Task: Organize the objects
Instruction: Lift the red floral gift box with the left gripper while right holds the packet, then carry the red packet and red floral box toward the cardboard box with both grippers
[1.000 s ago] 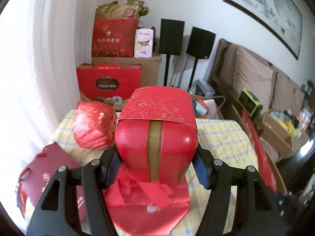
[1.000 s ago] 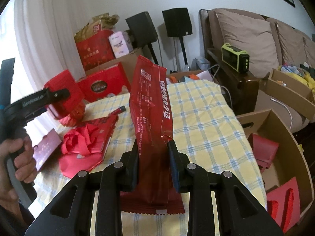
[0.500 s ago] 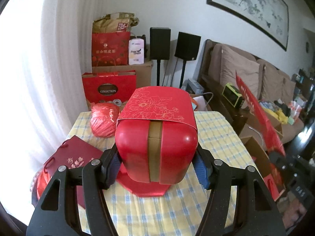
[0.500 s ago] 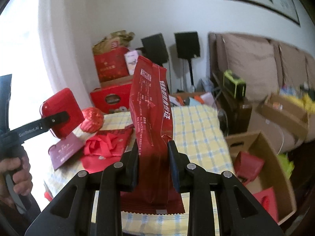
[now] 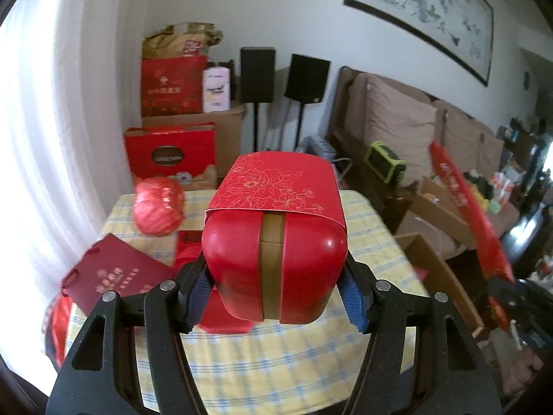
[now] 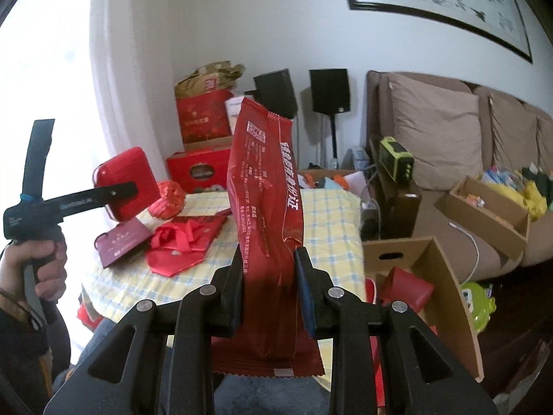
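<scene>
My left gripper point(image 5: 274, 288) is shut on a red tin box point(image 5: 276, 242) with a gold band and a flowered red sleeve, held above the yellow checked table point(image 5: 276, 363). It also shows in the right wrist view point(image 6: 126, 183), at the left, in a hand. My right gripper point(image 6: 269, 287) is shut on a tall red foil packet point(image 6: 266, 207), held upright above the table's near right corner. The packet shows at the right of the left wrist view point(image 5: 466, 214).
On the table lie a red ribbon ball point(image 5: 159, 205), a dark red paper bag point(image 5: 121, 276) and a red cloth bag point(image 6: 183, 245). An open cardboard box point(image 6: 425, 276) with red items stands on the floor at the right. Gift boxes point(image 5: 169, 155), speakers and a sofa stand behind.
Both grippers have lifted and pulled back from the table with their loads still held. The table looks farther and lower in both views.
</scene>
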The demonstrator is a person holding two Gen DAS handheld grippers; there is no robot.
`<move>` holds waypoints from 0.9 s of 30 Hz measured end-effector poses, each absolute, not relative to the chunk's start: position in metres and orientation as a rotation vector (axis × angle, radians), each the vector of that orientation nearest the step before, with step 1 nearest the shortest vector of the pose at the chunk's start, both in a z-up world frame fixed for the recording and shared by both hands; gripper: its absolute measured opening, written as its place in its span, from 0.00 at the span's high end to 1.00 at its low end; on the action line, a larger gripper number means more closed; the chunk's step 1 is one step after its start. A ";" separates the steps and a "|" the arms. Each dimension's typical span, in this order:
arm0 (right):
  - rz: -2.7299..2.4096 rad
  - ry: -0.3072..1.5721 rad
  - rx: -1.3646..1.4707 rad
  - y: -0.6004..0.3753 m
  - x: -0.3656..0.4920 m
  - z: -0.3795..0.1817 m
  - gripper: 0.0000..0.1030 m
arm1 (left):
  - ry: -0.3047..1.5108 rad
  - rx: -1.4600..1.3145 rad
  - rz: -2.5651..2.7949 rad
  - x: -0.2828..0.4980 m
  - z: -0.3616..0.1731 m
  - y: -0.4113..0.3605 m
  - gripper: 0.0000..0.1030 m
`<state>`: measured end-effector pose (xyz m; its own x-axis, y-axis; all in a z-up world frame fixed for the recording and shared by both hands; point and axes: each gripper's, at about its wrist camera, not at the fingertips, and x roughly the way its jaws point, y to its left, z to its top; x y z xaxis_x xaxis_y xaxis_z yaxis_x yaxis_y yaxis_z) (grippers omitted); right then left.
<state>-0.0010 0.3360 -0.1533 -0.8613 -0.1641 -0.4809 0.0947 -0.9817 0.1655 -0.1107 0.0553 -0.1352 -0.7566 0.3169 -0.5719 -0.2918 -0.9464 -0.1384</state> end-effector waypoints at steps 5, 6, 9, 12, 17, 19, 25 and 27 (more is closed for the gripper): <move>-2.927 -0.130 0.702 0.347 0.005 -0.136 0.75 | -0.038 -0.831 2.650 -0.099 -0.116 0.076 0.41; -2.925 -0.106 0.696 0.347 0.007 -0.137 0.75 | -0.036 -0.820 2.652 -0.096 -0.112 0.078 0.41; -2.910 -0.110 0.738 0.354 0.009 -0.142 0.75 | -0.047 -0.800 2.667 -0.089 -0.104 0.084 0.41; -2.911 -0.125 0.726 0.360 0.010 -0.139 0.75 | -0.055 -0.796 2.666 -0.085 -0.100 0.094 0.41; -2.933 -0.111 0.677 0.369 0.018 -0.129 0.75 | 0.007 -0.740 2.701 -0.069 -0.090 0.117 0.41; -2.946 -0.126 0.664 0.376 0.021 -0.125 0.75 | 0.060 -0.722 2.751 -0.063 -0.087 0.125 0.41; -2.947 -0.198 0.647 0.394 0.027 -0.115 0.75 | 0.011 -0.705 2.735 -0.055 -0.069 0.135 0.41; -2.930 -0.237 0.625 0.399 0.031 -0.110 0.75 | 0.020 -0.669 2.746 -0.052 -0.060 0.142 0.41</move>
